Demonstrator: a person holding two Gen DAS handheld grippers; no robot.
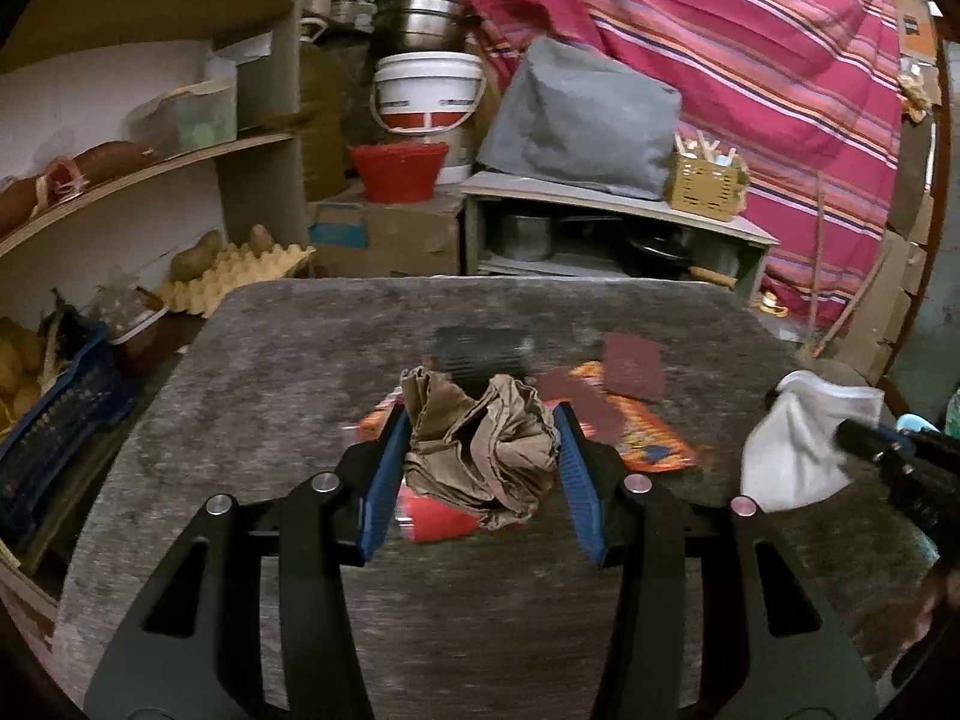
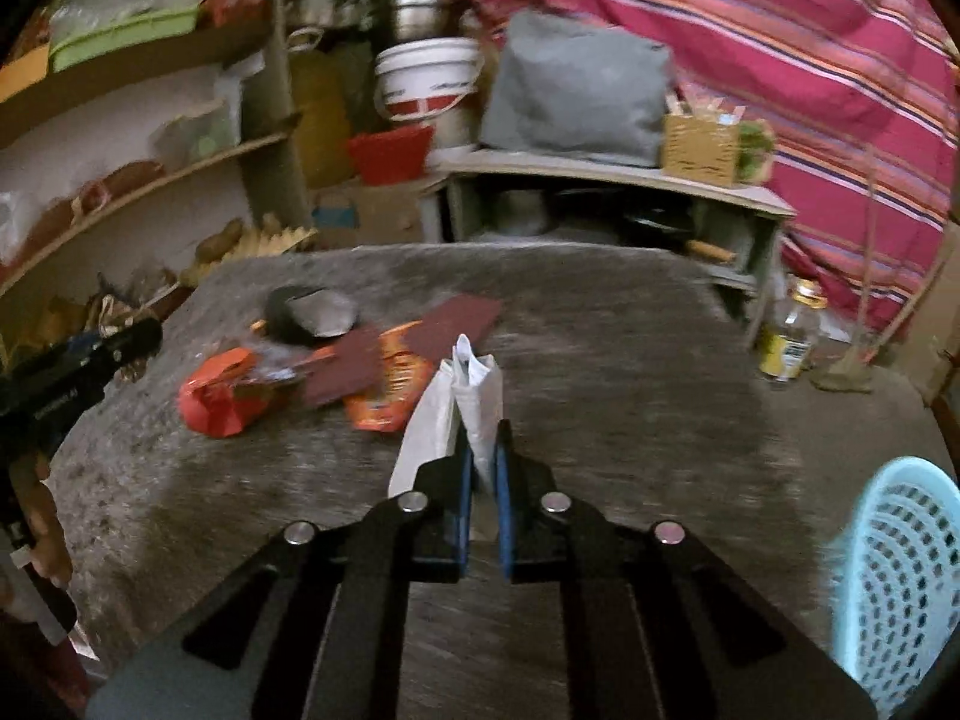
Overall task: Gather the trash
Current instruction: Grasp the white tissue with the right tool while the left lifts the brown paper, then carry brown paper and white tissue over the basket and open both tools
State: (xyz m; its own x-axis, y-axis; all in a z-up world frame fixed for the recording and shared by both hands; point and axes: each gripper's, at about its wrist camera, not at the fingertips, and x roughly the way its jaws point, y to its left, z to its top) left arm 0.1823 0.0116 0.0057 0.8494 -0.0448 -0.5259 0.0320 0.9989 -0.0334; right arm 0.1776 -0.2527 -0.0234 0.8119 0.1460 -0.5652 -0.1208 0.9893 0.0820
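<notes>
My left gripper [image 1: 477,420] is shut on a crumpled brown paper [image 1: 480,450] and holds it above the grey table [image 1: 240,420]. Under it lie a red wrapper [image 1: 438,519], an orange wrapper [image 1: 651,438], dark red card pieces [image 1: 633,363] and a black object [image 1: 480,351]. My right gripper [image 2: 480,438] is shut on a folded white paper [image 2: 462,414], which also shows at the right of the left wrist view [image 1: 798,444]. The red wrapper [image 2: 219,393], orange wrapper [image 2: 390,384], card pieces [image 2: 462,315] and black object [image 2: 309,315] lie left of it.
A light blue perforated basket [image 2: 894,576] stands at the table's right front. A bottle [image 2: 789,339] stands beyond the right edge. Shelves [image 1: 150,162], buckets [image 1: 429,90], a low cabinet [image 1: 612,228] and a striped cloth [image 1: 780,60] lie behind the table.
</notes>
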